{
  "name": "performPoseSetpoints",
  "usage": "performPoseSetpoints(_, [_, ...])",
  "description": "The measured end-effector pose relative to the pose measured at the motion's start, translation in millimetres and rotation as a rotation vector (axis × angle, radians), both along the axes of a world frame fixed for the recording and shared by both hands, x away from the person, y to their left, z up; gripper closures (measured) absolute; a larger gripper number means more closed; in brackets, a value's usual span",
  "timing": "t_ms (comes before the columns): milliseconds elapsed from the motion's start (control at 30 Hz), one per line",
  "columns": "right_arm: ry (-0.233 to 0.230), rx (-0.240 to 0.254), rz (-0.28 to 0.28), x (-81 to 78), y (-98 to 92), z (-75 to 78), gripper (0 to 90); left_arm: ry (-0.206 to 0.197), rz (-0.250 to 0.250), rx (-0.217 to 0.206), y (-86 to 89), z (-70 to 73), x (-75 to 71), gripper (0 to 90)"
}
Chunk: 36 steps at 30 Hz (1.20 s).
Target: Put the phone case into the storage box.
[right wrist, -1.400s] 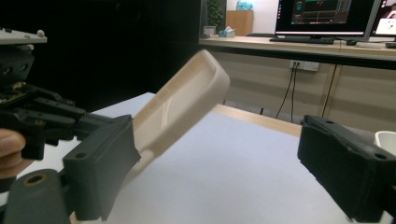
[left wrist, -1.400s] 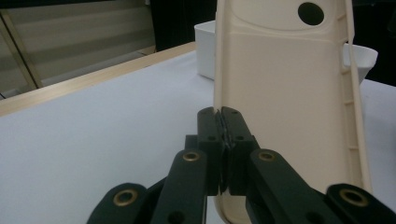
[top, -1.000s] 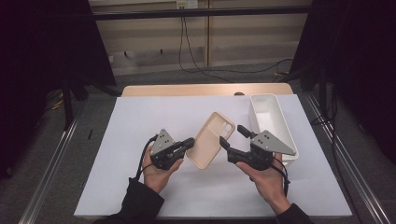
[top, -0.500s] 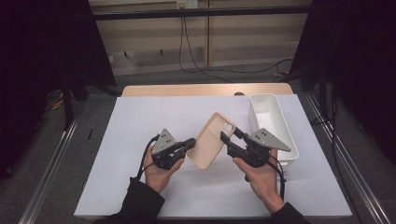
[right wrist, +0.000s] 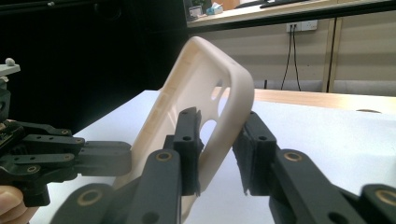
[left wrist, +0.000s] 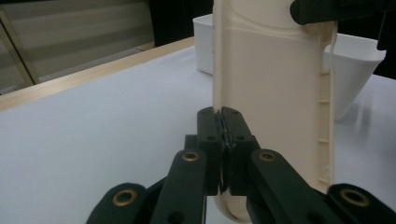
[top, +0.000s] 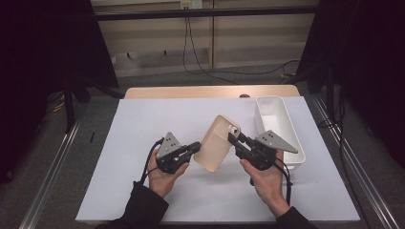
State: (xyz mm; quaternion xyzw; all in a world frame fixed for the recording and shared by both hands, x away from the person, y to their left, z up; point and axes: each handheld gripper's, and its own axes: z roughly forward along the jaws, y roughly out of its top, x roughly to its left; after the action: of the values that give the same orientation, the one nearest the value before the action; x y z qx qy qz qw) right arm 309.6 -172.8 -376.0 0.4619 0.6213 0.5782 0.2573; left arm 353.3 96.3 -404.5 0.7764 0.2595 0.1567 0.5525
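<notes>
Smooth beige rounded phone case (top: 217, 143), clamped by both claws.

Beige phone case (top: 217, 142) — tilted, off table

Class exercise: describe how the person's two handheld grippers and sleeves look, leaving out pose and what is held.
Both the left gripper and the right gripper are black two-jaw tools with brass-coloured pivot rivets, each topped by a grey three-cornered plate and trailing a black cable. The sleeves are dark.
</notes>
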Motion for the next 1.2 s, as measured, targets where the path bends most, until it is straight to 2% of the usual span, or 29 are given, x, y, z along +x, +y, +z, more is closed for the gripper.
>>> performPoseSetpoints(167, [-0.013,0.005,0.006,-0.3,-0.1,0.3,77.0,0.006,-0.008,0.012,-1.6,-2.3,1.1,87.4])
performPoseSetpoints(233, [-0.034,0.005,0.019,-0.6,0.1,0.8,80.1,0.004,-0.012,0.015,-2.8,-3.1,0.7,86.9])
performPoseSetpoints(467, [-0.083,0.0,0.053,-2.8,1.2,2.9,81.7,0.012,-0.021,0.013,-3.9,-4.9,0.7,85.7])
performPoseSetpoints(700, [-0.087,-0.008,0.084,-1.8,2.6,2.6,81.9,0.033,-0.026,0.003,-1.9,-8.9,4.1,84.2])
performPoseSetpoints(800, [-0.094,-0.012,0.086,-1.6,2.8,2.9,81.9,0.047,-0.019,-0.009,0.0,-9.9,5.8,80.1])
performPoseSetpoints(933, [-0.101,-0.001,0.094,0.0,0.5,3.1,81.9,0.051,-0.016,-0.017,1.1,-10.5,6.5,61.0])
performPoseSetpoints(1000, [-0.101,-0.001,0.105,0.6,0.4,3.0,81.9,0.058,-0.017,-0.026,1.0,-10.3,6.1,53.7])
performPoseSetpoints(1033, [-0.101,-0.001,0.105,0.6,0.4,3.0,81.9,0.057,-0.017,-0.025,1.1,-9.9,5.8,53.7])
performPoseSetpoints(1067, [-0.104,-0.005,0.114,0.9,0.5,2.9,81.9,0.051,-0.013,-0.023,1.4,-9.6,5.7,47.1])
performPoseSetpoints(1200, [-0.113,-0.013,0.124,2.3,-0.6,2.3,81.9,0.05,0.006,-0.027,2.1,-12.2,6.8,32.6])
